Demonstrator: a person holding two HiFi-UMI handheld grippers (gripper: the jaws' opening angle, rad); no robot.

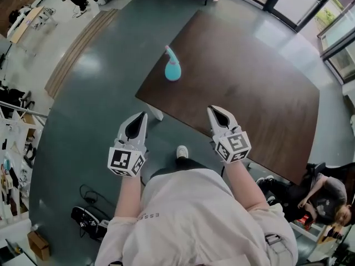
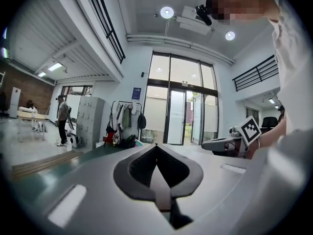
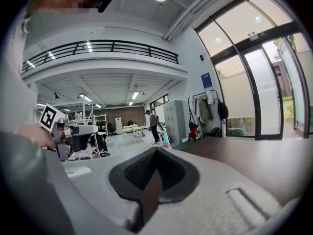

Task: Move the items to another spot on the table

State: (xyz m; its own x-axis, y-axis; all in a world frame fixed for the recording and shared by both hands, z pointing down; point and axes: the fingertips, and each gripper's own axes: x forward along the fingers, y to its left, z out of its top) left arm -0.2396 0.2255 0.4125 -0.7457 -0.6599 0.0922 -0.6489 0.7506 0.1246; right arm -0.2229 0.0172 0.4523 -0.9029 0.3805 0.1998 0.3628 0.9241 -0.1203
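Note:
A teal, bulb-shaped item with a pink tip (image 1: pixel 172 68) lies on the dark brown table (image 1: pixel 260 93), close to its left edge. In the right gripper view the same teal item (image 3: pixel 166 139) shows small, far beyond the jaws. My left gripper (image 1: pixel 141 116) is shut and empty, held over the floor just off the table's near left corner. My right gripper (image 1: pixel 214 111) is also shut and empty, with its tip over the table's near edge. Both are well short of the item. The jaws meet in the left gripper view (image 2: pixel 156 147) and in the right gripper view (image 3: pixel 157 150).
A white table leg (image 1: pixel 157 113) stands under the near left corner. A person sits on the floor at the lower right (image 1: pixel 327 195). Cables and a dark shoe (image 1: pixel 86 218) lie on the floor at the lower left. Glass doors (image 2: pixel 178 116), lockers (image 2: pixel 90 121) and a standing person (image 2: pixel 62 119) are far off.

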